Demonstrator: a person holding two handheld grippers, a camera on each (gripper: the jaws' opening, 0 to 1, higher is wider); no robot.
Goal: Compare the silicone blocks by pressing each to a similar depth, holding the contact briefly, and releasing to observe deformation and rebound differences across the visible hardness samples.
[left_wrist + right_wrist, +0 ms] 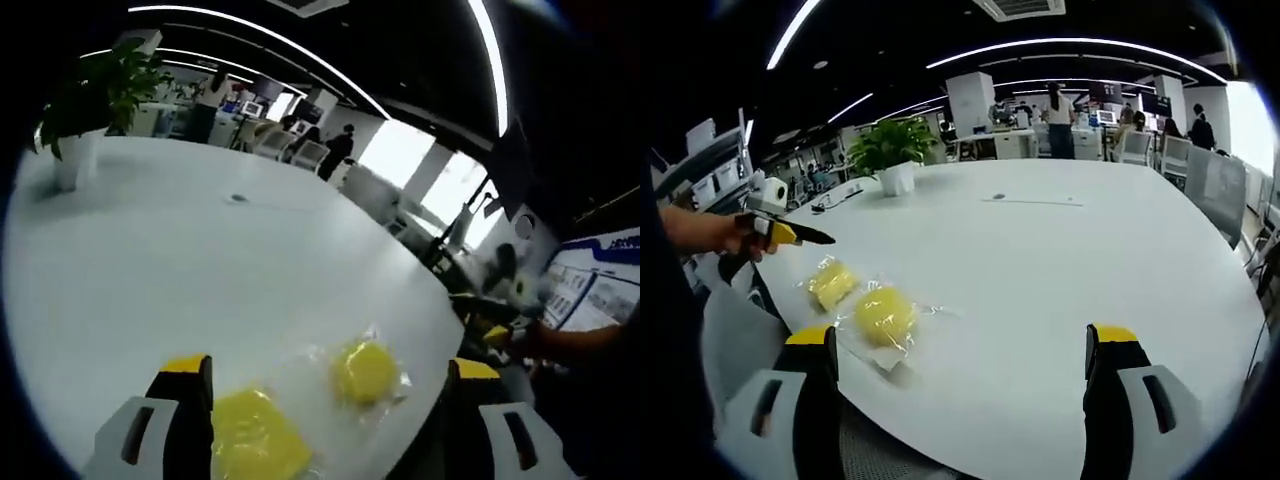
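Observation:
Two yellow silicone blocks in clear plastic wrap lie near the edge of a white table (200, 260). In the left gripper view a square block (255, 442) lies just inside my left jaw, and a round block (365, 372) lies between the jaws further on. My left gripper (330, 367) is open wide and hovers above them. In the right gripper view the round block (885, 315) and the square block (832, 283) lie left of my open right gripper (962, 335), which holds nothing. The left gripper (780, 232), held by a hand, hangs just beyond the square block.
A potted plant (890, 150) stands at the table's far side, also seen as the plant (95, 95). A grey chair (735, 345) sits at the table edge near the blocks. A small dark mark (998, 197) lies mid-table. Desks and people fill the office behind.

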